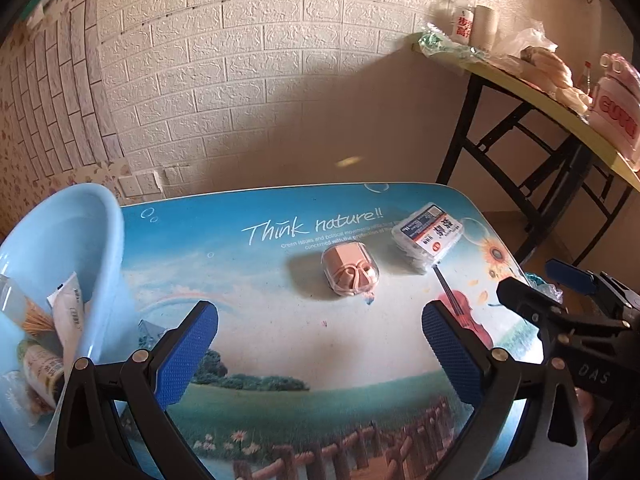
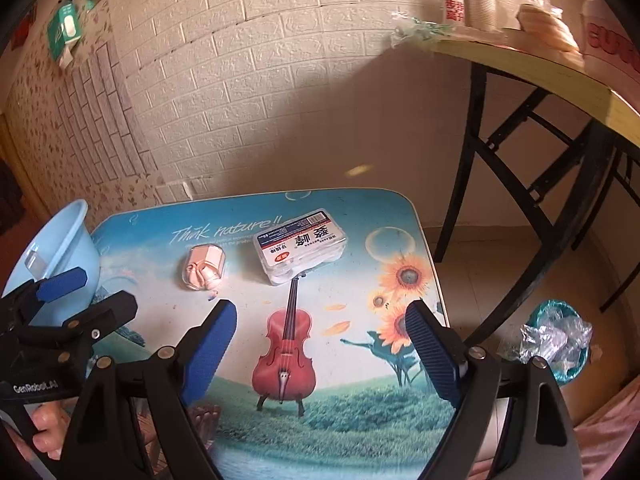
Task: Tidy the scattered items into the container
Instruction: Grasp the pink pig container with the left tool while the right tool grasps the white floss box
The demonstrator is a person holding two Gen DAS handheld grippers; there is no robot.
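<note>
We find a printed table (image 2: 360, 380) bearing a clear labelled box (image 2: 301, 246), a pink-filled case (image 2: 203, 269) at its nine o'clock, and a blue basin (image 1: 72, 248).

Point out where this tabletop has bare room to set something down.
Free: the near half of the table, from both open grippers up to the pink case and white labelled box; also between the case and blue basin. The basin is crowded.

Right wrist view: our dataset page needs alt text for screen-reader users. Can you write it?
An open gripper hangs over a picture-printed table, nothing between its jaws. Ahead lie a labelled clear box and a small pink case; a blue basin stands at left.
</note>
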